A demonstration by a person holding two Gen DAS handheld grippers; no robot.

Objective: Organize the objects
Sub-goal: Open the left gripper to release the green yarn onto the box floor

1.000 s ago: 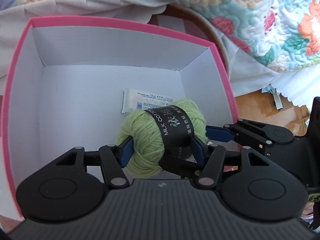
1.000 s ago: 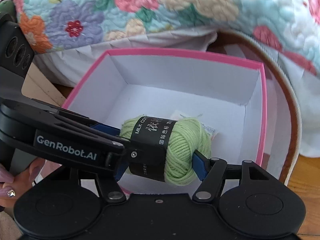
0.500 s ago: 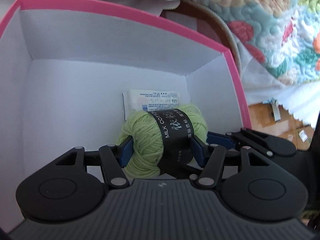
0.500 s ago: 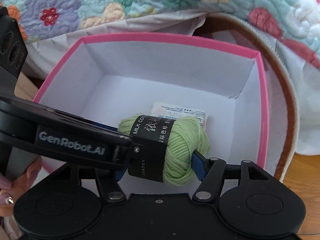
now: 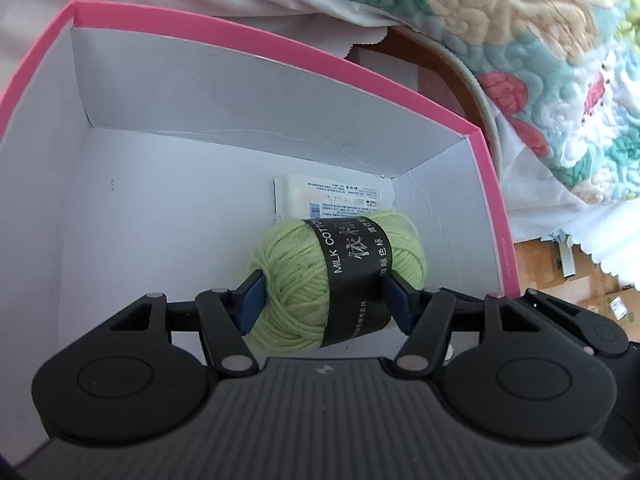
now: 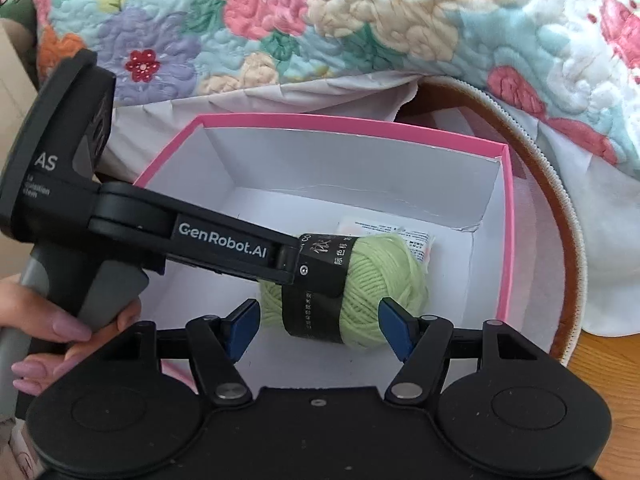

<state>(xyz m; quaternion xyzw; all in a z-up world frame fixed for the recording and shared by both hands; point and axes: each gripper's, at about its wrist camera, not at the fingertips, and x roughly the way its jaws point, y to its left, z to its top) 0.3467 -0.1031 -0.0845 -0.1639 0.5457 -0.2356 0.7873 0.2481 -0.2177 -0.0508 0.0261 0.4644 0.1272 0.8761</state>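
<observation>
Green yarn ball (image 5: 340,276) hangs low inside the pink box (image 5: 494,208), pinched in my left gripper (image 5: 324,300), so I'd ease it down beside the paper packet (image 5: 332,200) before letting go, keeping my right gripper (image 6: 316,326), jaws apart, clear.

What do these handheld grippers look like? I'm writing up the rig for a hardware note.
Both are matte black with ribbed housings, round pivot discs and silver rivets. The left gripper and right gripper have blue fingertip pads. White "GenRobot.AI" lettering runs along the left one's arm, above a grey handle.
</observation>
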